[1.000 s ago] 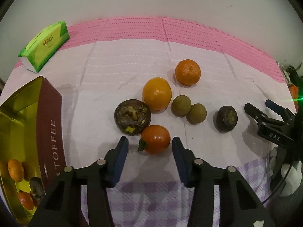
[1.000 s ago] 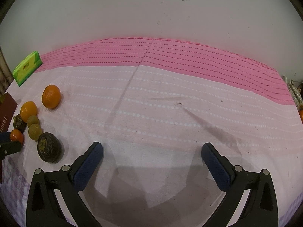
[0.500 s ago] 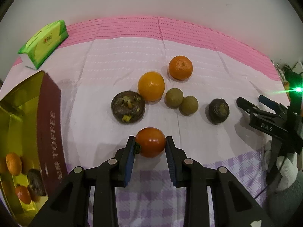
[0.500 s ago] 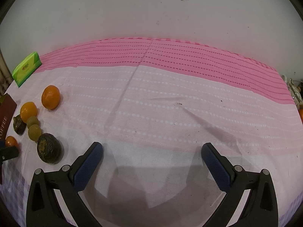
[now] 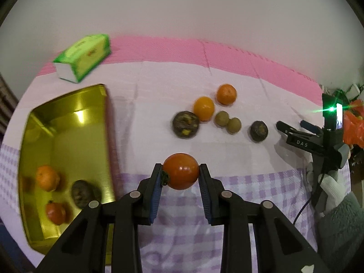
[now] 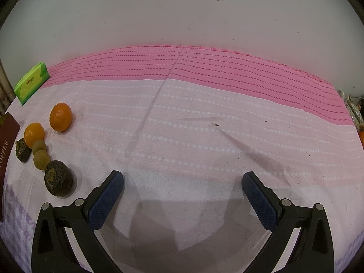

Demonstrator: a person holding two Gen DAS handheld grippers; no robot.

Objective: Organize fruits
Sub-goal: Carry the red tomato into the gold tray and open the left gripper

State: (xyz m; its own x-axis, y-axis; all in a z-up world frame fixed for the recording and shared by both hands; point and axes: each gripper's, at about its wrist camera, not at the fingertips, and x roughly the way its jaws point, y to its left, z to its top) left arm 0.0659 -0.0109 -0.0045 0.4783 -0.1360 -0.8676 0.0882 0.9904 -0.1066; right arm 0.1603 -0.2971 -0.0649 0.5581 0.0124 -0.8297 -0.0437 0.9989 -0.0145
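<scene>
Left gripper (image 5: 180, 175) clenched on red-orange fruit (image 5: 180, 174), lifted off cloth. Right gripper (image 6: 182, 182) spread wide over bare tablecloth (image 6: 193, 136). Gold tin (image 5: 68, 125) at left, rim open, holds three fruits; six loose beyond

A glossy, smooth skin with small highlights is shown by the tomato (image 5: 180, 174). The tin (image 5: 68, 122) at the left is of polished gold metal, mirror-bright inside. The worktop is covered by a matt woven cloth (image 6: 204, 136), pink and dotted at the far side, lilac-checked at the near edge. The two dark fruits (image 5: 186, 124) look rough and wrinkled. A shiny printed wrapper covers the green pack (image 5: 84, 56). Textured blue pads (image 6: 257, 200) are fitted on matt black plastic.
</scene>
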